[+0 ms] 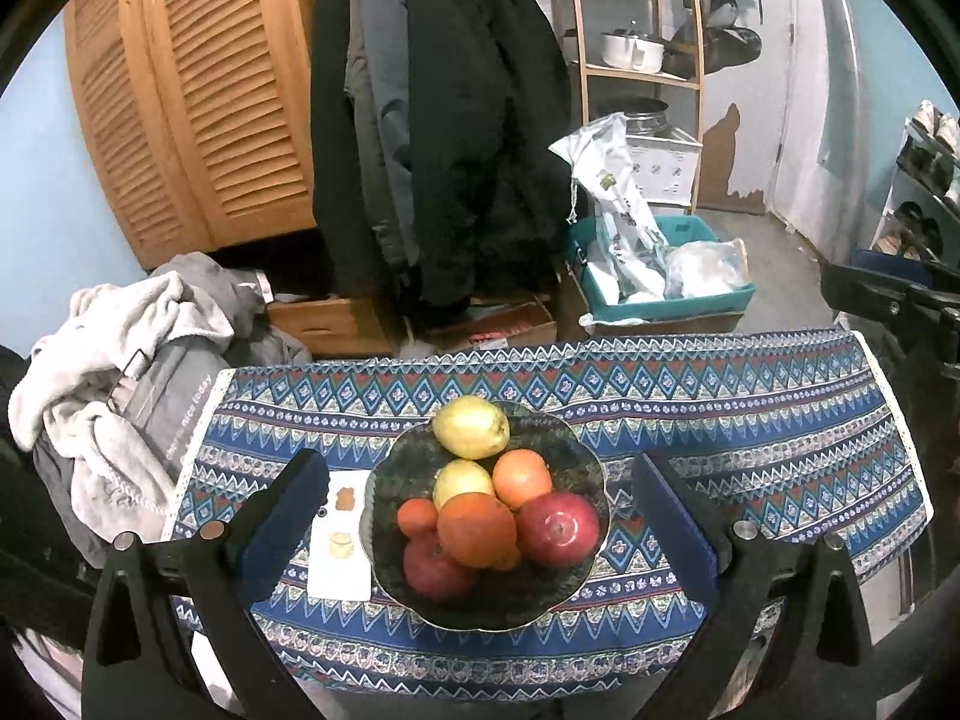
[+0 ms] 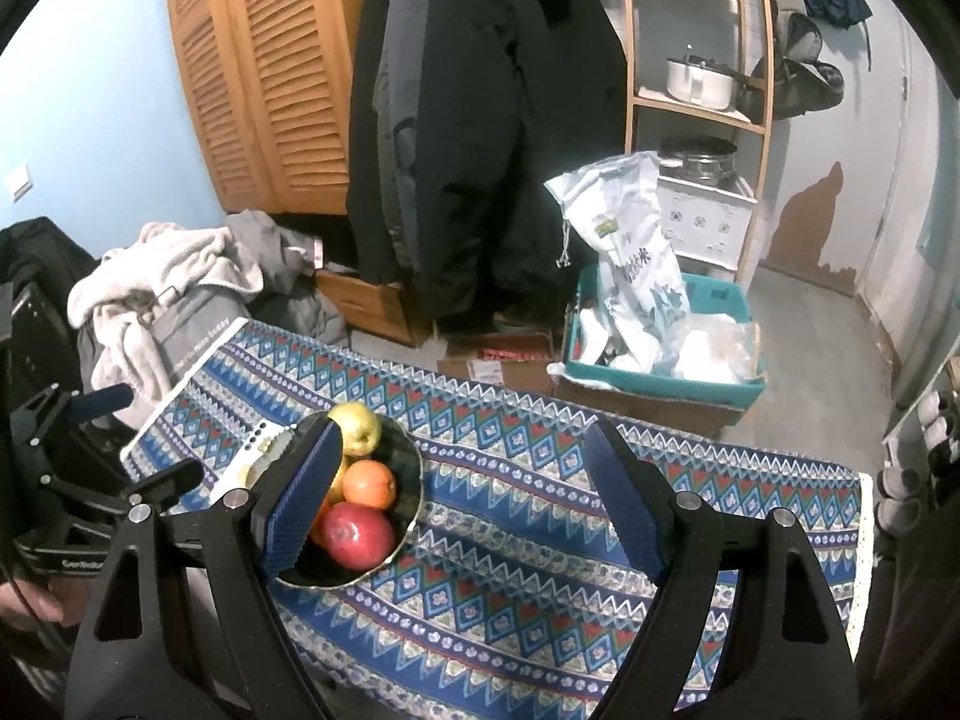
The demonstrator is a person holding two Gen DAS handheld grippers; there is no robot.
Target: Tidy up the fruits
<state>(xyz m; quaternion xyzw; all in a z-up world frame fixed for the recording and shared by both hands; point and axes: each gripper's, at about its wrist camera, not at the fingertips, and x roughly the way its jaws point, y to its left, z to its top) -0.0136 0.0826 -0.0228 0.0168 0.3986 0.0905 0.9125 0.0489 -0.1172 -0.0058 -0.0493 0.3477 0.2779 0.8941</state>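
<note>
Blue-padded fingers of the left tool (image 1: 480, 516) stood wide apart and empty, framing a dark scalloped bowl (image 1: 576, 450) on the table (image 1: 750, 420), which was draped in a blue patterned cloth. Seven fruits were heaped in that bowl: a yellow-green pear (image 1: 471, 426) at the far rim, a second pear (image 1: 461, 480) below it, two oranges (image 1: 477, 529) and a smaller one, and two red pomegranates (image 1: 558, 529), one on each side of the pile's near edge. Just left of the bowl lay a white card (image 1: 340, 531) bearing a few small items too small to identify. To the right, the right tool (image 2: 462, 498) also hung open over bare cloth with nothing between its pads, its left finger partly masking the bowl. No fruit lay loose on the table in either view. Judged from that, gathering looked complete, or sorting had not begun; which applied could not be told.
</note>
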